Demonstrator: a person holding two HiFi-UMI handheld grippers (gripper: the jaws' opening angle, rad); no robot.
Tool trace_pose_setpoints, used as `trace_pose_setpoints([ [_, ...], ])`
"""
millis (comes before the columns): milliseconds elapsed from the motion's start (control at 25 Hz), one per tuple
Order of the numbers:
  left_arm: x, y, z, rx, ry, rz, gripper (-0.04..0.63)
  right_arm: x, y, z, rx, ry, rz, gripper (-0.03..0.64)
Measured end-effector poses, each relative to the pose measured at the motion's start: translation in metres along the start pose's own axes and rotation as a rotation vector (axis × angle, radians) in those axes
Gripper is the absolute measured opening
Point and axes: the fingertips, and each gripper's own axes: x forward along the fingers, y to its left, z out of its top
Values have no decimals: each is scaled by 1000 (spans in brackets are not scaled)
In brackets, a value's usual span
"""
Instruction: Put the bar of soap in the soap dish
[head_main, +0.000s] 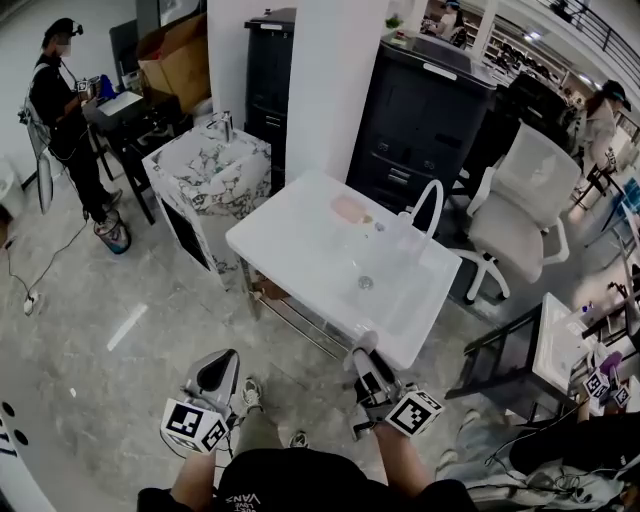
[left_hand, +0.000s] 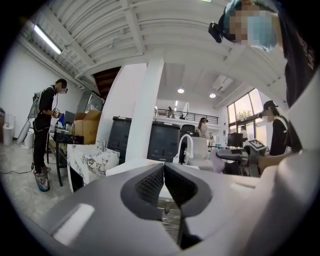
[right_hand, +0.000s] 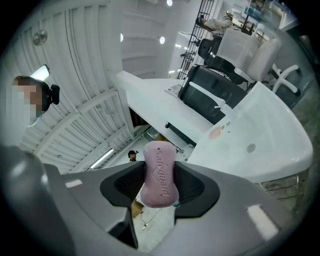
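Note:
A pink bar of soap (right_hand: 160, 175) stands on edge between the dark pads of my right gripper (right_hand: 161, 186), which is shut on it. In the head view that gripper (head_main: 366, 352) hovers just off the near edge of the white sink (head_main: 300, 250). The soap dish (head_main: 351, 209), a pale pink oval, rests on the sink's far rim left of the white faucet (head_main: 428, 205), and it shows small in the right gripper view as the dish (right_hand: 217, 132). My left gripper (head_main: 218, 372) hangs lower left of the sink; its pads (left_hand: 151, 183) meet with nothing between them.
A marble-patterned vanity (head_main: 208, 170) stands left of the sink, a black cabinet (head_main: 420, 110) and a white office chair (head_main: 520, 200) behind it. A small table (head_main: 560, 345) is at the right. A person (head_main: 62, 110) stands at the far left, another by the chair.

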Motion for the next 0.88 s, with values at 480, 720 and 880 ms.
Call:
trace_pose_setpoints([
  [480,63,63,7,-22,4,-54,54,69,-27,11,-2,-44,-84,181],
  [720,100,104,17,-26,4,-100,54,115,-34,17,-19,-79,-117,181],
  [880,121,135,24,-29,8,-120,54,148,-33,20,-21,-103,-118,181],
])
